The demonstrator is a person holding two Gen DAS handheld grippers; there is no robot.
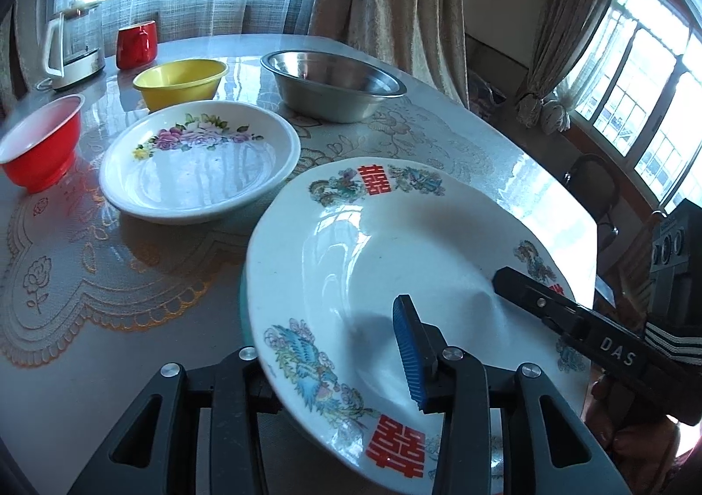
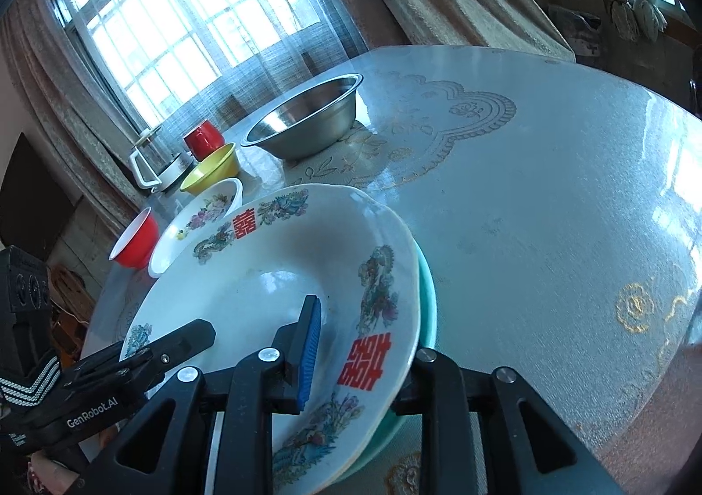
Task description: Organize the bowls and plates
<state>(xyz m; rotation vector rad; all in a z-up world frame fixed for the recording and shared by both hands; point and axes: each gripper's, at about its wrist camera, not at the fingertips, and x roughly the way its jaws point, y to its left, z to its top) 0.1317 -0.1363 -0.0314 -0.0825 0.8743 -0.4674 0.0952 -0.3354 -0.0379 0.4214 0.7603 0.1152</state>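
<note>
**— Where's the plate?**
Between the fingers of your left gripper (image 1: 327, 337) – its near rim, at least. The blue pad (image 1: 410, 354) stands inside the white plate (image 1: 395, 231); the other finger is tucked under the rim, out of sight.

**— And my right?**
Your right gripper (image 2: 368, 332) straddles the same plate on the opposite side: one pad inside the well, the other finger outside the rim. Neither pair is wide apart, but you cannot tell from here whether the pads actually press on the china.

**— What's under it?**
A teal plate (image 2: 428, 297), showing just past the outer right finger, directly beneath the white one.

**— Beyond the fingertips?**
Ahead of your left fingers sits a flowered dish (image 1: 197, 170) on the table (image 1: 504, 152), a red bowl (image 1: 39, 144) beside it – then a yellow bowl (image 1: 180, 82) and a steel bowl (image 1: 333, 87) farther out, all well apart from both grippers.
</note>
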